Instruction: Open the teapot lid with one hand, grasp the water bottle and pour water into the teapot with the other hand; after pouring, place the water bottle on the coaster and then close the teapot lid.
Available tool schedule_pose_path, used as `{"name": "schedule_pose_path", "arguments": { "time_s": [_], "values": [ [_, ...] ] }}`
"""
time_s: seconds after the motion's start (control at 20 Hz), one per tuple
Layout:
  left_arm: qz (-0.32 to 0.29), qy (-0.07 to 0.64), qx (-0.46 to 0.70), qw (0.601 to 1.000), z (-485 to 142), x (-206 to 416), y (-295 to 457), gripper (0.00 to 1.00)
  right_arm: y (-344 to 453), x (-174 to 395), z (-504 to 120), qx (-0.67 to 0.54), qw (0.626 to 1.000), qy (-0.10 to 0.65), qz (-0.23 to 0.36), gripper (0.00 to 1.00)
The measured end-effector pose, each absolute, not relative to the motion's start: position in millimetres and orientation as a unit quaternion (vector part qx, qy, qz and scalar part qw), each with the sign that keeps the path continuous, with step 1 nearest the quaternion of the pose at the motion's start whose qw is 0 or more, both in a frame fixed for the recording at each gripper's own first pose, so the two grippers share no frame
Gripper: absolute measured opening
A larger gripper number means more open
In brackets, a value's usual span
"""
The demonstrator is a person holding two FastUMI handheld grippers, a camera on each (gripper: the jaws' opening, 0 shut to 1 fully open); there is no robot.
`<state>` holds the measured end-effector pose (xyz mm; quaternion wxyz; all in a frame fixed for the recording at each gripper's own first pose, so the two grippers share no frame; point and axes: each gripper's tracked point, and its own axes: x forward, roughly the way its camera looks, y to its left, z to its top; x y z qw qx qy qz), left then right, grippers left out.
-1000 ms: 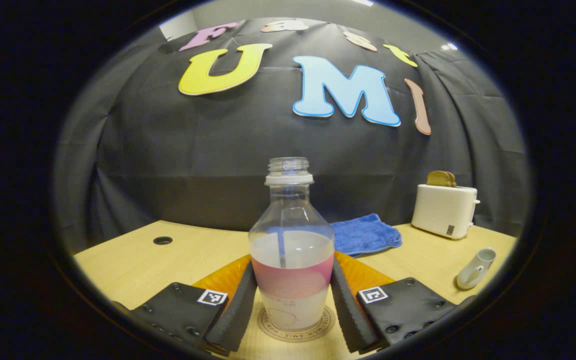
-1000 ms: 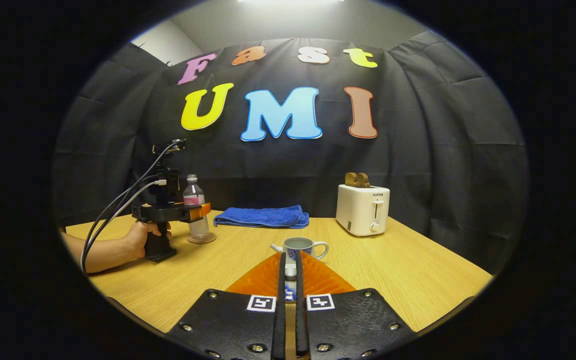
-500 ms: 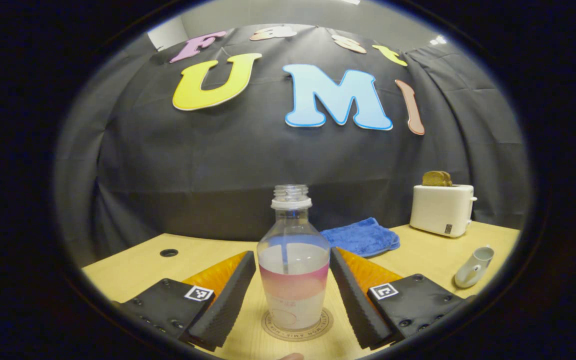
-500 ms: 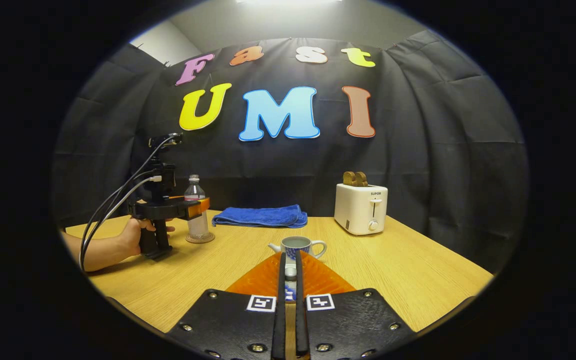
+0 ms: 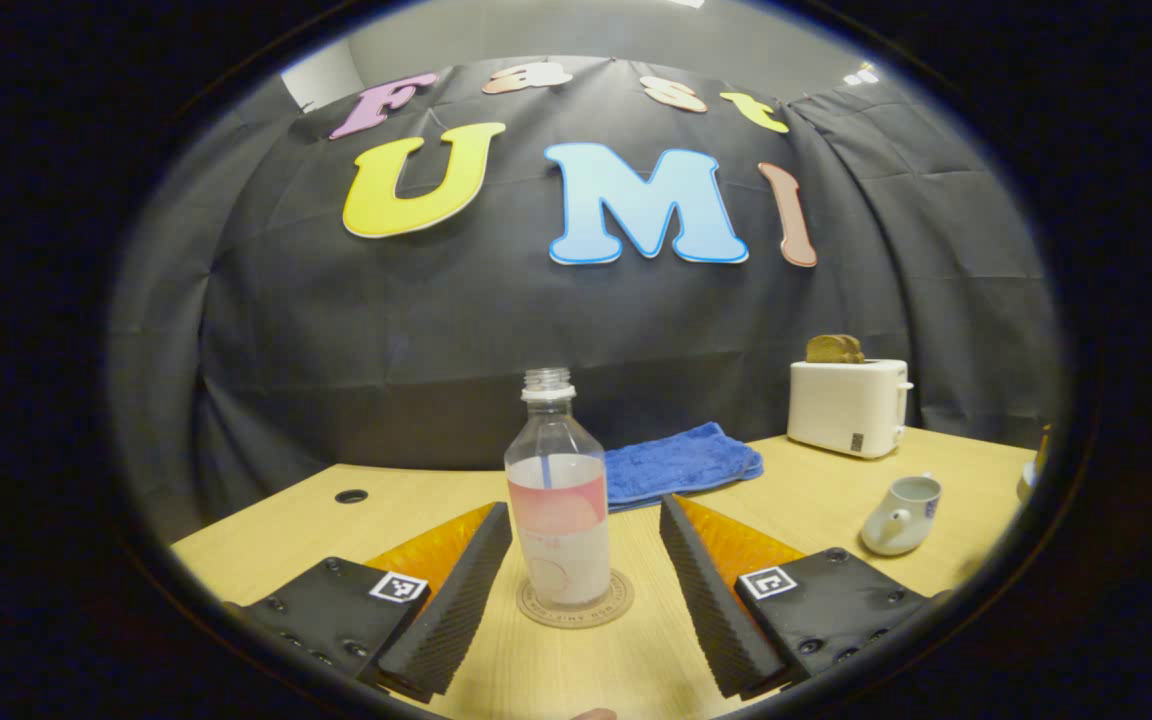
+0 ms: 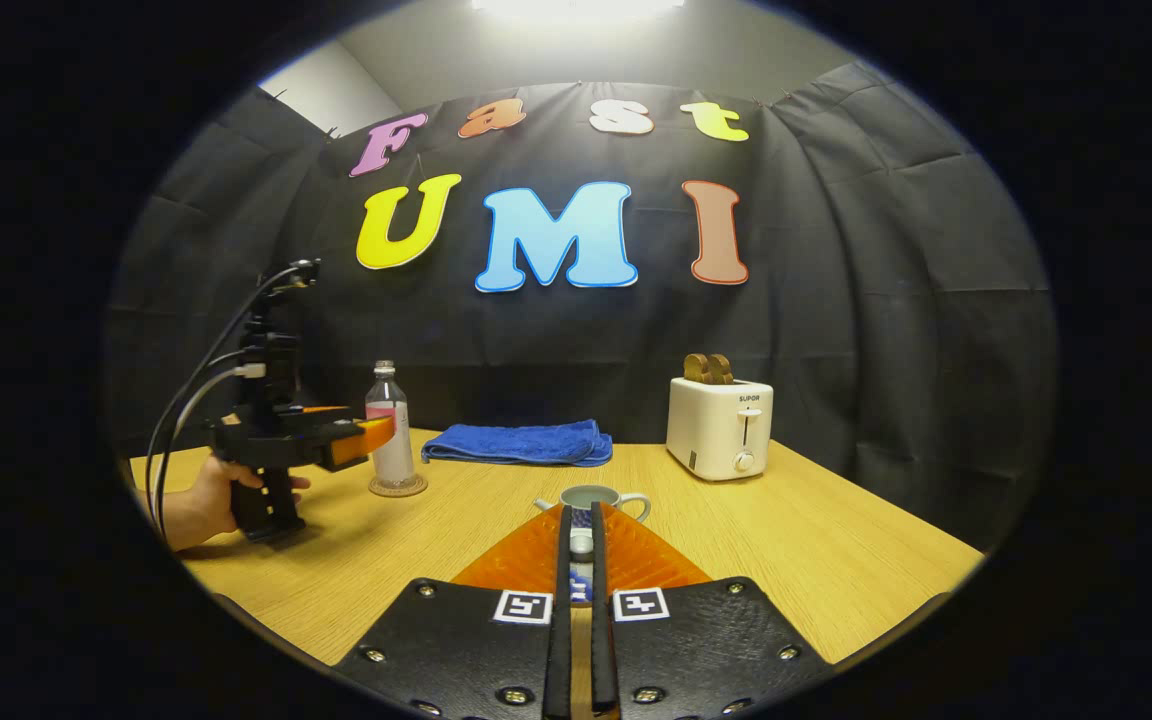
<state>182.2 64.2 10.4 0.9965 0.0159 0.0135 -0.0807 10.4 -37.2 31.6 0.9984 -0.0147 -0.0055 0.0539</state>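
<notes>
Left gripper spread wide, clear of water bottle upright on coaster. Right gripper pinching lid before open teapot; bare table rightward.

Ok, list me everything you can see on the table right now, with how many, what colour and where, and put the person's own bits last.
water bottle: one, clear with a pink band, no cap, upright on the coaster
coaster: one, tan, round, under the bottle
teapot: one, white, open top, mid-table
teapot lid: one, white, pinched in the right gripper
towel: one, blue, folded, by the back wall
toaster: one, white, brown slices in its slots, back of table
table: one, light wood
hand: one, holding the left gripper's handle
left gripper: open, either side of the bottle, apart from it
right gripper: shut on the lid
</notes>
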Motion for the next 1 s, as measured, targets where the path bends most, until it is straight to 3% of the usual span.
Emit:
{"name": "schedule_pose_path", "arguments": {
  "time_s": [0.55, 1.0],
  "values": [
    [-0.063, -0.009, 0.015, 0.998, 42.7, 85.6, 77.1, 1.00, -24.4, 117.9, 42.9, -0.026, 0.999, -0.022, 0.040, 0.08],
    [-0.043, -0.014, -0.007, 0.999, 40.1, 68.2, 97.1, 1.00, -29.9, 159.5, 9.8, -0.028, 0.999, 0.021, 0.021, 0.08]
  ]
}}
